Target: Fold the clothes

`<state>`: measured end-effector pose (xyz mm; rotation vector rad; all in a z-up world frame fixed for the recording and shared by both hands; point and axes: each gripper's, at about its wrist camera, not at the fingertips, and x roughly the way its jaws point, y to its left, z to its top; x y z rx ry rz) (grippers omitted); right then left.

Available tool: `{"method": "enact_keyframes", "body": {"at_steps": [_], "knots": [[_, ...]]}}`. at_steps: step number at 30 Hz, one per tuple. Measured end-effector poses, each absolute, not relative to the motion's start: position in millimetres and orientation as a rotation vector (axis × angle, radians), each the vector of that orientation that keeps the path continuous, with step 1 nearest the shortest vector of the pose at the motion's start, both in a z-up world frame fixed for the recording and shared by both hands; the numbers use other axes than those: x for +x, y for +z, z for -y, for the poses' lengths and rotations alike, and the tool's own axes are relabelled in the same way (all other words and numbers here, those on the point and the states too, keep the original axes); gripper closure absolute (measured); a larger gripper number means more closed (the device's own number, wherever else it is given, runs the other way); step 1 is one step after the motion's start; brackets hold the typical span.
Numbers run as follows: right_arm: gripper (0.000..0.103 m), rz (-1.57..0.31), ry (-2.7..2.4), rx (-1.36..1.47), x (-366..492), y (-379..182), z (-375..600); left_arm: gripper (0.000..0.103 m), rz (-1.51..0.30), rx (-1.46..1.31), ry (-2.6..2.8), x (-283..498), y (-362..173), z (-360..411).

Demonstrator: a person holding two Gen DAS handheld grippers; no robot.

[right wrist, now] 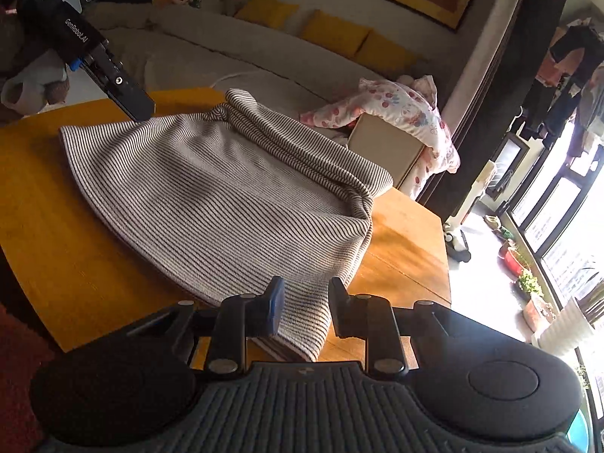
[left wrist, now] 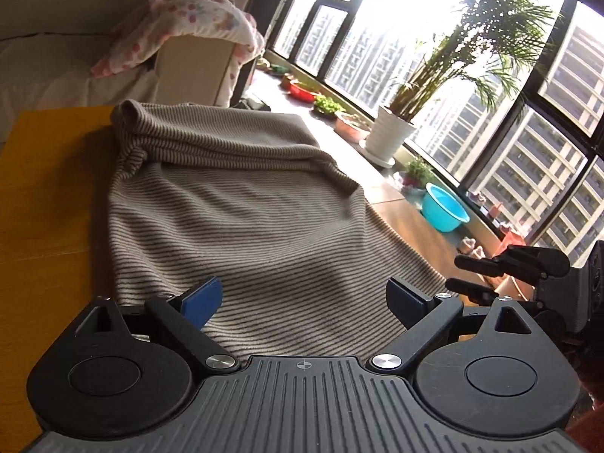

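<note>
A beige, dark-striped knit garment point(left wrist: 241, 226) lies folded on the wooden table point(left wrist: 45, 204), with a bunched roll along its far edge point(right wrist: 287, 143). My left gripper point(left wrist: 304, 300) hovers over the near edge of the cloth, open wide, nothing between its blue pads point(left wrist: 204, 300). My right gripper point(right wrist: 306, 307) stands narrowly open astride a layered corner of the garment point(right wrist: 298, 336), its fingers not pressing the cloth. The right gripper's fingers point(left wrist: 472, 264) also show in the left wrist view, beside the cloth's corner. The left gripper's black body point(right wrist: 75, 37) reaches over the opposite corner.
A sofa with yellow cushions point(right wrist: 332, 34) stands behind the table. A floral cloth point(left wrist: 196, 26) drapes over a cardboard box point(right wrist: 385, 143). Along the window sill are a potted palm point(left wrist: 392, 132), a blue basin point(left wrist: 445, 207) and small planters point(left wrist: 302, 92). A red rug point(right wrist: 19, 377) lies beside the table.
</note>
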<state>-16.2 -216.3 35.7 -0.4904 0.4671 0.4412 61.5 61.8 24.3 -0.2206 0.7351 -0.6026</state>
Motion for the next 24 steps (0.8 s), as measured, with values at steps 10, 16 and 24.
{"method": "enact_keyframes", "body": {"at_steps": [10,16,24], "knots": [[0.069,-0.668,0.456,-0.244,107,14,178,0.008,-0.777,-0.241,-0.505,100,-12,-79],[0.041,-0.708,0.406,-0.224,94,14,225,0.008,-0.815,-0.236,-0.486,93,-6,-101],[0.042,-0.719,0.446,-0.108,166,68,248,0.008,-0.785,-0.283,-0.415,179,27,-122]]}}
